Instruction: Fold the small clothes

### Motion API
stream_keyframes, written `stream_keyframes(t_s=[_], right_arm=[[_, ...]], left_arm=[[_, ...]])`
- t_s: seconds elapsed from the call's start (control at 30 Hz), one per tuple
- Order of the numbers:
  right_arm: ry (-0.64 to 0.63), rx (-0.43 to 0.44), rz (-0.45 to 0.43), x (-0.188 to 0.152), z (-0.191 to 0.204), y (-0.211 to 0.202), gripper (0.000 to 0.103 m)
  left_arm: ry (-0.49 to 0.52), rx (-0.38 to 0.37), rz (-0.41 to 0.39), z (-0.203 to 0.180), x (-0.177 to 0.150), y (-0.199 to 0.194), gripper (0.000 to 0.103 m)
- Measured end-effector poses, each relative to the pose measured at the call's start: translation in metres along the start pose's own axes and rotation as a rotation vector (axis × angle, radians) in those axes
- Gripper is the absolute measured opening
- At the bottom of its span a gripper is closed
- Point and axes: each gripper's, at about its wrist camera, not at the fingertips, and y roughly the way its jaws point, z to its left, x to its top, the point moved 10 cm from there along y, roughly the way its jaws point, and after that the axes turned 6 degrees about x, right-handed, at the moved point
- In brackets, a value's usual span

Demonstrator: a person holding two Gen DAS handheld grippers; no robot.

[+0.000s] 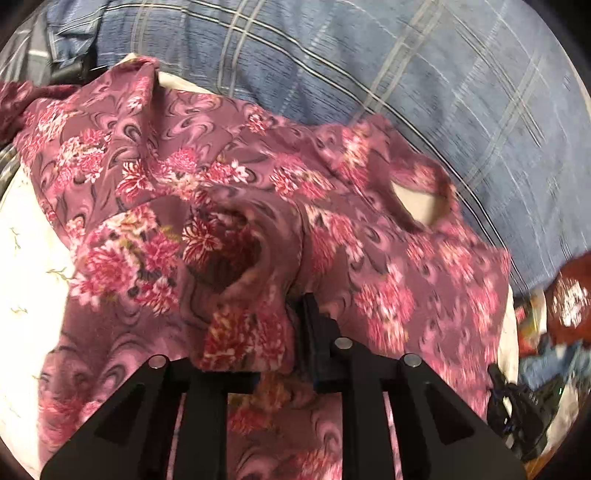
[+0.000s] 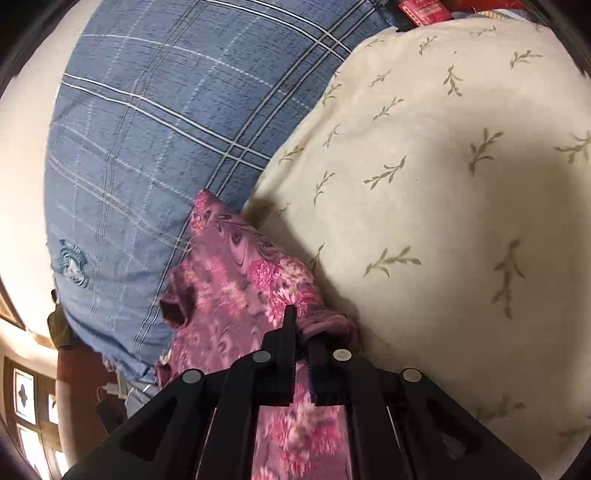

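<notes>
A small mauve garment with pink flowers (image 1: 229,192) lies spread and rumpled on a cream sheet with green sprigs (image 1: 26,266). My left gripper (image 1: 295,317) is shut on a bunched fold of it; cloth hides the left finger. An armhole or neck opening (image 1: 421,203) shows at the right. In the right wrist view the same garment (image 2: 236,288) hangs bunched, and my right gripper (image 2: 301,328) is shut on its edge, just above the cream sheet (image 2: 443,184).
A blue plaid pillow (image 1: 369,66) lies behind the garment, also in the right wrist view (image 2: 155,129). A pile of other clothes (image 1: 554,332) sits at the right. Red packaging (image 2: 424,11) lies beyond the sheet. A wooden cabinet (image 2: 29,406) stands at the lower left.
</notes>
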Motion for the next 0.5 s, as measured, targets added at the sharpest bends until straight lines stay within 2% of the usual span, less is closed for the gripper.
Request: stream_keyframes(t_s=[0.07, 0.1, 0.2, 0.27, 0.3, 0.4, 0.5], right_arm=[[-0.031, -0.031, 0.023, -0.006, 0.005, -0.013, 0.013], [-0.061, -0.057, 0.027, -0.010, 0.008, -0.021, 0.014], [-0.182, -0.051, -0.030, -0.016, 0.036, -0.042, 0.015], [-0.293, -0.022, -0.051, -0.022, 0.069, -0.037, 0.026], [-0.336, -0.007, -0.037, -0.026, 0.085, -0.027, 0.036], [-0.435, -0.006, 0.021, -0.042, 0.116, 0.014, 0.038], [-0.490, -0.054, 0.061, -0.051, 0.118, 0.053, 0.038]], left_arm=[[0.009, -0.022, 0.030, 0.009, -0.007, -0.011, 0.029], [-0.004, -0.045, 0.036, 0.016, -0.010, -0.022, 0.031], [-0.071, -0.107, 0.007, 0.028, -0.015, -0.053, 0.040], [-0.083, -0.140, -0.013, 0.019, -0.010, -0.062, 0.053], [-0.054, -0.142, -0.021, 0.009, -0.007, -0.062, 0.053], [0.020, -0.091, -0.048, -0.011, 0.002, -0.050, 0.054], [0.050, -0.028, -0.024, -0.014, 0.004, -0.018, 0.056]])
